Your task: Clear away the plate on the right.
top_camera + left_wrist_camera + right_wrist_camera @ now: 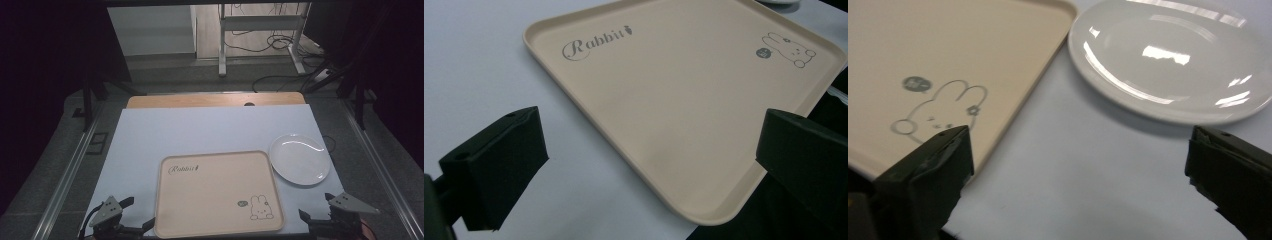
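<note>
A beige tray printed with "Rabbit" and a bunny drawing lies empty near the front edge of the table. A white oval plate sits just right of its far right corner, also empty. My left gripper rests open at the tray's front left corner; in its own view the left gripper straddles the tray corner with jaws wide apart. My right gripper stands open at the front right. Seen along its own jaws, the right gripper is spread over bare table between the tray and the plate.
A white sheet covers the tabletop, with a strip of wood showing at the far edge. Beyond it are a grey floor, a metal stand and loose cables. Dark curtains hang at both sides.
</note>
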`<state>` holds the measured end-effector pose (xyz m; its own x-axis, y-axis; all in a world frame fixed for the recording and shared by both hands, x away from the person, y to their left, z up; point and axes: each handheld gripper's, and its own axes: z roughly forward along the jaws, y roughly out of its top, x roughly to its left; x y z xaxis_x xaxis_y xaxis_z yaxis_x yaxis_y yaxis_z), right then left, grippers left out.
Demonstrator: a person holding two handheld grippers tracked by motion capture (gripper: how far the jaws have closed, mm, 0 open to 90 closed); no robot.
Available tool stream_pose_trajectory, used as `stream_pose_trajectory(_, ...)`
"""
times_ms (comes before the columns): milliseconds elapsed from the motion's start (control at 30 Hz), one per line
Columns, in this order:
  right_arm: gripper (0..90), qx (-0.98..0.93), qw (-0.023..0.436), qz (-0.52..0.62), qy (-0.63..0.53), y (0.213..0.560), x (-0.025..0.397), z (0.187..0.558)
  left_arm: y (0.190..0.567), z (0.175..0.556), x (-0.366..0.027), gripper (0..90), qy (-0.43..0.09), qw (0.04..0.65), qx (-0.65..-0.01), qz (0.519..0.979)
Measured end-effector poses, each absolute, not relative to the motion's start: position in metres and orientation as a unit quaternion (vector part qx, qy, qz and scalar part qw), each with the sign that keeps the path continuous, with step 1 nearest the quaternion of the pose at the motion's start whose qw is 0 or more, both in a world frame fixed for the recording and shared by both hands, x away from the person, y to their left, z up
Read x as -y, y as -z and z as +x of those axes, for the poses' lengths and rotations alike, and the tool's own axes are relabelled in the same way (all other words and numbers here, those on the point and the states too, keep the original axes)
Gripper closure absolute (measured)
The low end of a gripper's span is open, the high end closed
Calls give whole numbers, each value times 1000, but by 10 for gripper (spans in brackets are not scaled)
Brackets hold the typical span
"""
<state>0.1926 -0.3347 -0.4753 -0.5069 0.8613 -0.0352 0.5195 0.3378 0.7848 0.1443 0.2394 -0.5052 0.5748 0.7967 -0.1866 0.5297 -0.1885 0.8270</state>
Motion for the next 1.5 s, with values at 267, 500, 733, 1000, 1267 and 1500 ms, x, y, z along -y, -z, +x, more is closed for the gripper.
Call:
stream_pose_trajectory(267,0,-795,270,408,-358,476,329,193,505,143,-241,0,-143,464,-439,756)
stream_pose_trajectory(500,0,-796,261,411,-358,477,333,196,505,143,-240,0,-141,466,-438,756)
stream_pose_trajectory(733,0,-806,259,407,-344,478,333,197,505,143,-241,0,-141,467,-438,755)
stream_pose_trajectory(1000,1,-806,260,404,-347,478,331,199,505,143,-240,0,-140,469,-437,755)
stream_pose_trajectory(1267,0,-805,266,403,-344,480,328,204,505,143,-240,0,-139,469,-436,755)
stream_pose_trajectory(1500,0,-804,274,411,-331,481,327,209,505,143,-240,0,-138,470,-436,755)
